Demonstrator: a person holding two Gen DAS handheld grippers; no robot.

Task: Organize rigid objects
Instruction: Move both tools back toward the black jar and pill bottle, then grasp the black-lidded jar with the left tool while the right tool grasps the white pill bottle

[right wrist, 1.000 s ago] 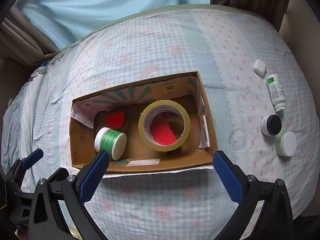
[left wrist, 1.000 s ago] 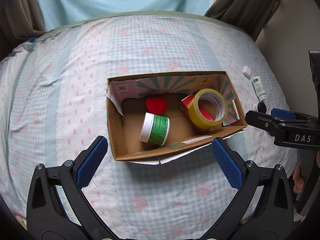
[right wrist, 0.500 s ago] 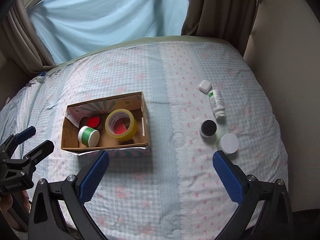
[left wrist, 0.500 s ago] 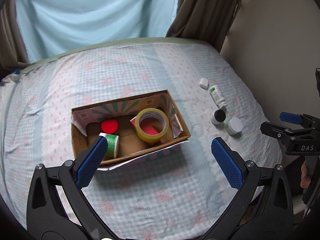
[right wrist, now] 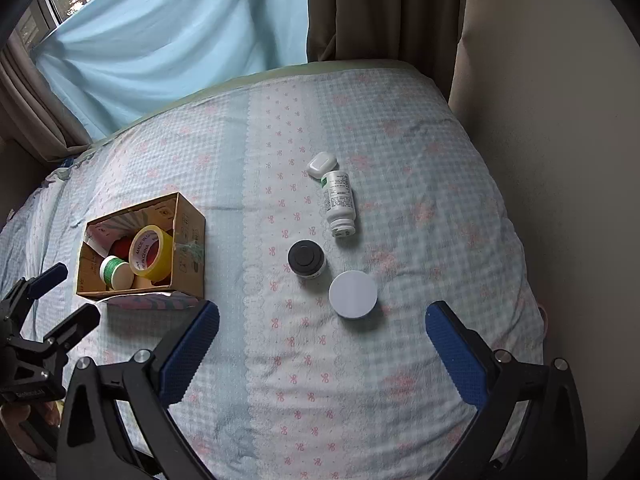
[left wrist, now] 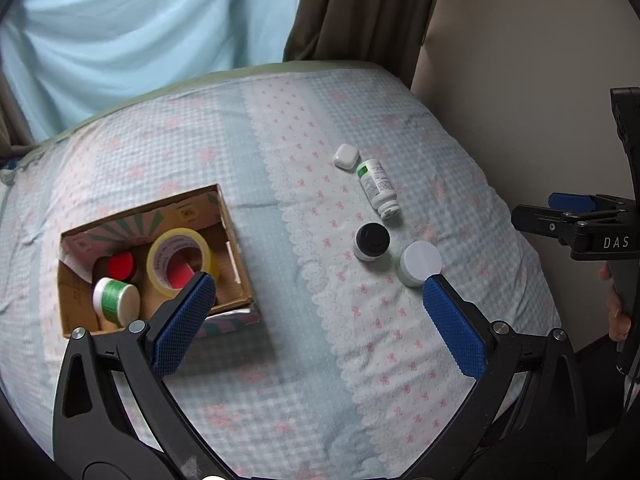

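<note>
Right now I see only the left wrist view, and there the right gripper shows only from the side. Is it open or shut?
Observer: Open. In its own view the right gripper has its jaws wide apart, with nothing between them.
Operator: What lies nearest in front of it?
Observer: The white-lidded jar. It stands on the bed just ahead of the gripper, within the span of the open jaws.
Operator: Can you see the outer right wall of the box?
Observer: Yes. The box shows that wall as plain brown card with printed marks and a green patch.
</note>
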